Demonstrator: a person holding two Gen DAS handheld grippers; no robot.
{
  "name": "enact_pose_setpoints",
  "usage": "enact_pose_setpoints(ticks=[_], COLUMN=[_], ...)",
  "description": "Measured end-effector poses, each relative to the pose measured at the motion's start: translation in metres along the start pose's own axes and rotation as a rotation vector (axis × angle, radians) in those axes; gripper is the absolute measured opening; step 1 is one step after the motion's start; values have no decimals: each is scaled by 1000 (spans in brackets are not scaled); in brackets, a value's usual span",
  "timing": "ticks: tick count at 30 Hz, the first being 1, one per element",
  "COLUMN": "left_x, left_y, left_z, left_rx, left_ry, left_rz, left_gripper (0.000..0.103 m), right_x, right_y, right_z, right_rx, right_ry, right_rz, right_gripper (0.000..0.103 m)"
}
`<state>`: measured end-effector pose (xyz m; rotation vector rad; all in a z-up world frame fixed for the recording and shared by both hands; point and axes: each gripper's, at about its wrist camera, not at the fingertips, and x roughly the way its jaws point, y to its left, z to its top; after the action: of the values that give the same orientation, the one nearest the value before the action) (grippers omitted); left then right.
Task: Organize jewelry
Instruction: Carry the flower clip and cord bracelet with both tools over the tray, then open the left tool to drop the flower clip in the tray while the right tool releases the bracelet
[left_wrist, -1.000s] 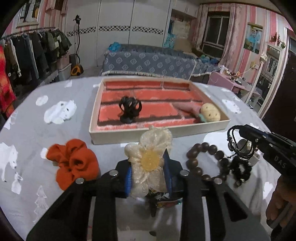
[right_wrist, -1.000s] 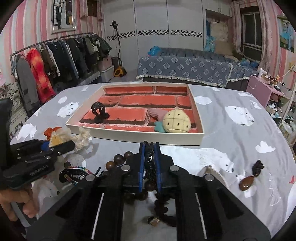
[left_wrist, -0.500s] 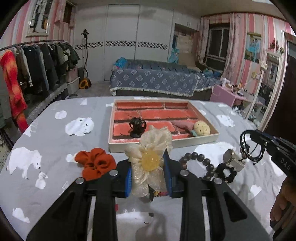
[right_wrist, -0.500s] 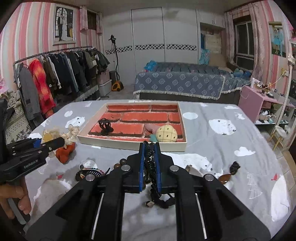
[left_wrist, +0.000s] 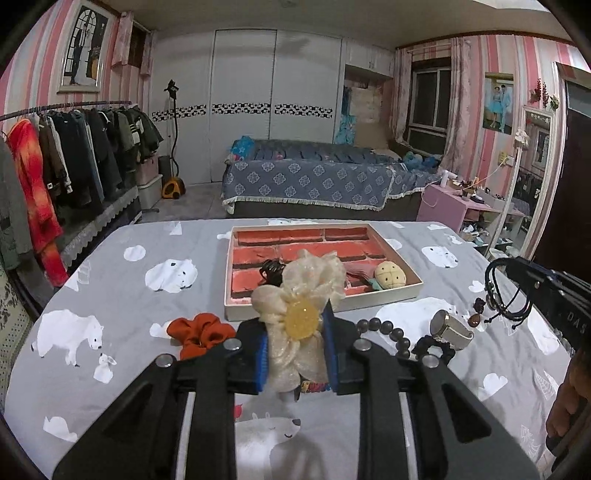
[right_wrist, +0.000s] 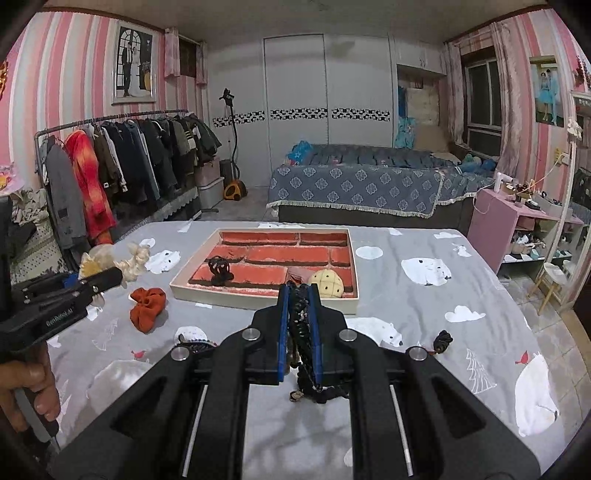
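While both pieces hang clear of the cloth, each is best carried level over the near wall of the tray and lowered onto a bare brick-red section before the pads let go; dangling cord ends should clear the rim first.

Item one: cream flower hair ornament (left_wrist: 295, 317), yellow centre, fabric petals. Location: lower centre of the left wrist view, pinched between the blue pads of the left gripper (left_wrist: 295, 354), petals spilling above and below the fingertips. The jaws have just been closing a little further on it. Soft; a gentle set-down should do.

Item two: black corded bracelet (right_wrist: 301, 325), thin, with loose ends trailing below. Location: lower centre of the right wrist view, clamped tight in the right gripper (right_wrist: 300, 332); its loops also show at the right edge of the left wrist view.

Destination: tray (right_wrist: 258, 293), cream walls, brick-pattern lining, centre of both views, ahead of both grippers and apart from them. Already inside: black claw clip (right_wrist: 219, 267) at left, yellow round plush piece (right_wrist: 327, 282) at right.

Remaining on the bear-print cloth (left_wrist: 122, 295): orange scrunchie (left_wrist: 201, 332), dark bead bracelet (left_wrist: 388, 332), watch (left_wrist: 448, 330), small brown pendant (right_wrist: 441, 341).
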<state>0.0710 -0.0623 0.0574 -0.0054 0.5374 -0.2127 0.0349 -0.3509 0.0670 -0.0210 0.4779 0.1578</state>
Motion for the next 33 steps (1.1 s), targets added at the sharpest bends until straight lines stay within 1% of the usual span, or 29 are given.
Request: enact_pose_setpoints(ticks=[4,8,12,16,19,22,25,28,32,33], left_x=[11,28,53,91,135,174,207,236,266,270], left_y=[-1,4,7,6,9,10,14,16,12,12], left_z=[11,30,53,70,77,77,74,69,58,55], left_rx=[31,29,31,47,26,25,6,-4,19,20], left_ry=[-15,-28,-41,-28,26,82,133,188,256,263], left_rz=[23,25,34,48,46,62,62,56,65,68], left_gripper=[24,24,24,24,24,24,25,25,25,25], right_x=[10,29,50,88,125,160,196,237,276,282], right_y=[-1,-5,-9,-18,-25,-24,-22,-24,-29,-30], right_z=[9,25,47,68,80,86,86,83,73,71], right_rx=[-8,-18,-14,9,50,38,26,20,19,18], right_ry=[-1,7,-1,21,36,61,104,167,237,246], right_rz=[7,11,21,36,93,68,47,20,-5,-9], right_gripper=[11,12,12,12,12,11,11,11,11,11])
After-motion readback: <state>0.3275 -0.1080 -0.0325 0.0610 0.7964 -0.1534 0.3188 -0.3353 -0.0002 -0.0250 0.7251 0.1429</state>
